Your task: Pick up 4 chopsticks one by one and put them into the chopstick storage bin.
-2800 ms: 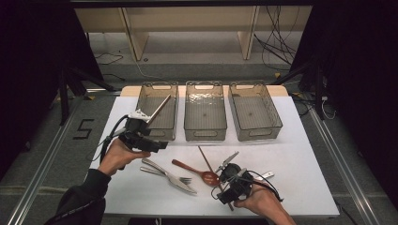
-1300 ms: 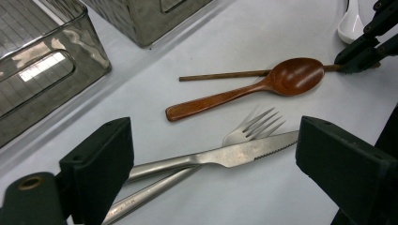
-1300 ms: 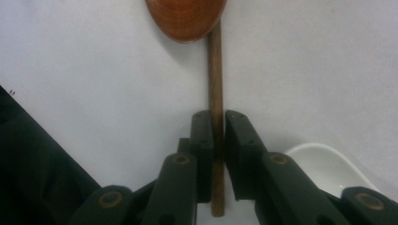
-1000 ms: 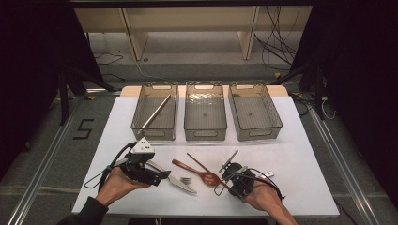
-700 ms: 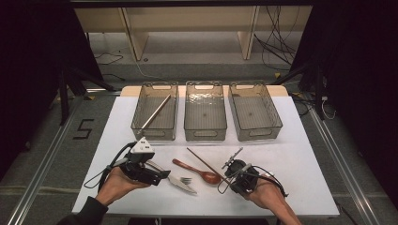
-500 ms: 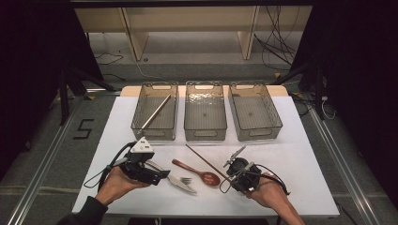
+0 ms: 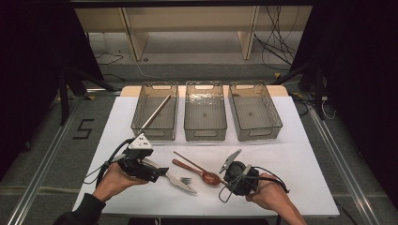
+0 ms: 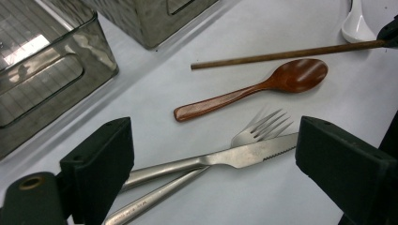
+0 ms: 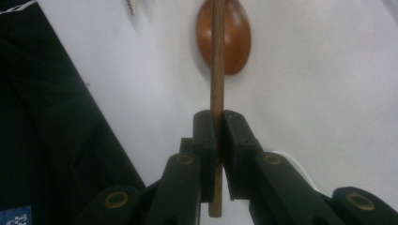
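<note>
One chopstick [image 7: 155, 112] already binned; second chopstick [image 9: 217, 70] pinched in right gripper [image 9: 217, 124]. Left gripper [image 8: 211, 154] spread over knife [image 8: 220, 158] and fork [image 8: 253, 133]; spoon [image 8: 263, 86] beyond, unsorted.

Cutlery [image 7: 180, 178] between claws, bins [image 7: 205, 112] beyond

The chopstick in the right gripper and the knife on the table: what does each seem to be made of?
Chopstick: probably wood, brown and matt with faint grain. Knife: apparently steel, grey and shiny, with a serrated edge.
</note>
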A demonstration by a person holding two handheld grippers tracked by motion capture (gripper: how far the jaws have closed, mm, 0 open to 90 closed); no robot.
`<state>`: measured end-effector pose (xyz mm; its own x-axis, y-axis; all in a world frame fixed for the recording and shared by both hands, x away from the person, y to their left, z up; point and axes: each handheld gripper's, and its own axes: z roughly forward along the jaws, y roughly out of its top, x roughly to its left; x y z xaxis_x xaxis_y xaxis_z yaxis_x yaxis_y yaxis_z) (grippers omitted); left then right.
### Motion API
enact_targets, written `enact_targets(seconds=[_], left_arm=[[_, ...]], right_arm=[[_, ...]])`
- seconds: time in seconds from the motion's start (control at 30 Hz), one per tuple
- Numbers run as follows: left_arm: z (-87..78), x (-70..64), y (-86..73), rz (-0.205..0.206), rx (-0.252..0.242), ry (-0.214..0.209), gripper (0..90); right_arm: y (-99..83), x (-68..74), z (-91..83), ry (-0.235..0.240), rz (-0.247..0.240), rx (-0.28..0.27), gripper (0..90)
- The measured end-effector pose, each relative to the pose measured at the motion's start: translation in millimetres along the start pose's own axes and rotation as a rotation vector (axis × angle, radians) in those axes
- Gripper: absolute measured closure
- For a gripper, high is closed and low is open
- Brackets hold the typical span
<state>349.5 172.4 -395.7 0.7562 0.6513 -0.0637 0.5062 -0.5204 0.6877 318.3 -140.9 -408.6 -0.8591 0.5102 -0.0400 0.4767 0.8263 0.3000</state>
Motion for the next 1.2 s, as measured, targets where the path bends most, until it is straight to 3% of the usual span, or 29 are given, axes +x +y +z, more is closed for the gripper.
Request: enact_targets(seconds=[0.1, 0.17, 0.33, 0.37, 0.57, 0.9, 1.2], left_arm=[[2.6, -6.0, 5.7, 0.026, 0.027, -0.066, 11.8], [5.1, -11.8, 9.1, 0.057, 0.041, -0.065, 12.2], [11.2, -25.3, 19.9, 0.145, 0.096, -0.117, 13.5], [12.9, -27.2, 21.2, 0.16, 0.11, -0.127, 14.4], [26.0, -36.2, 24.5, 0.242, 0.216, -0.179, 18.0], [35.8, -44.0, 24.6, 0.314, 0.302, -0.217, 29.4], [42.5, -53.1, 22.9, 0.377, 0.349, -0.255, 43.2]], right_arm=[[2.6, 5.7, -0.8, 0.009, -0.034, -0.004, 85.0], [3.7, 8.0, -1.0, 0.018, -0.062, 0.003, 85.0], [5.8, 14.9, -0.9, 0.035, -0.098, 0.006, 85.0], [5.9, 14.9, -0.2, 0.034, -0.125, 0.002, 85.0], [8.2, 21.6, -0.5, 0.051, -0.156, 0.01, 85.0], [9.9, 28.4, -2.1, 0.055, -0.21, 0.008, 85.0], [9.5, 32.5, -3.0, 0.059, -0.262, 0.018, 85.0]])
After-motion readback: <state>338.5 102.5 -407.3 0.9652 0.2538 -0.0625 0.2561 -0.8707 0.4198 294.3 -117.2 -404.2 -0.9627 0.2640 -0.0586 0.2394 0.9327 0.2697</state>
